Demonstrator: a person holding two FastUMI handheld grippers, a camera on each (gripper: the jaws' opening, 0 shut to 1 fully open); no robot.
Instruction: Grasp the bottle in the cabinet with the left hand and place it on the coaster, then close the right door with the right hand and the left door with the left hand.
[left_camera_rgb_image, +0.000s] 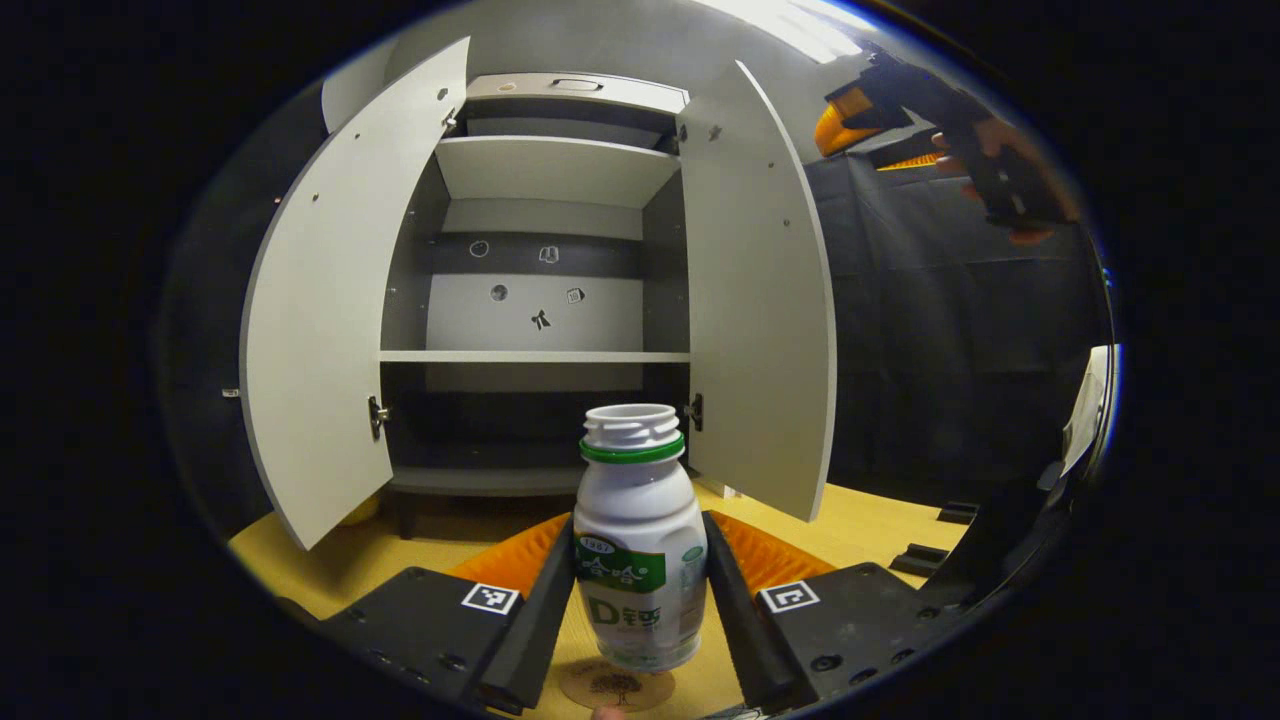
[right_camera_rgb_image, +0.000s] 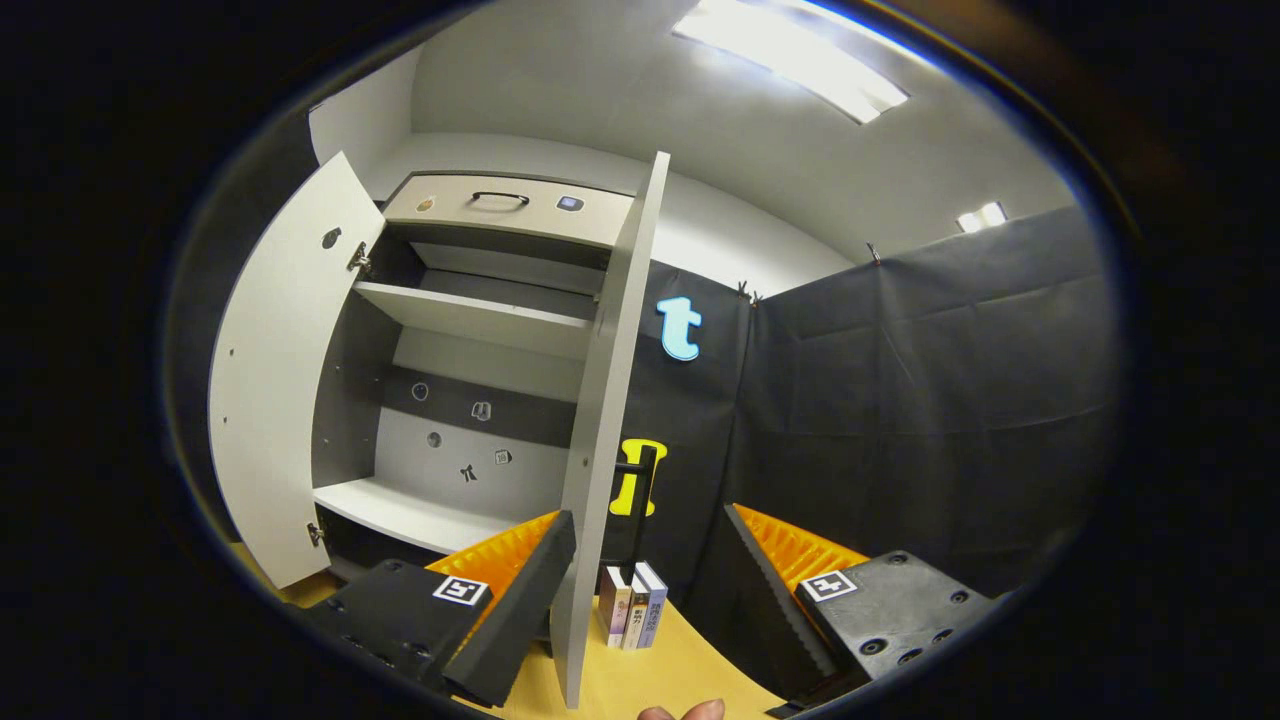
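Bottle of white plastic with a green neck ring (left_camera_rgb_image: 638, 540) is standing low at frame centre, the left gripper (left_camera_rgb_image: 640, 590) jaws pressing its waist — light, smooth, likely slippery, capless, so keep it upright. It is hovering over the round brown coaster (left_camera_rgb_image: 616, 687). Grey cabinet (left_camera_rgb_image: 540, 300) shelves are looking bare, doors open. Right gripper (right_camera_rgb_image: 650, 590) jaws are gaping wide.

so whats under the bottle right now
A round coaster on the yellow table sits just below the bottle, held between the left gripper fingers. The bottle hides the coaster's far part, so contact is unclear.
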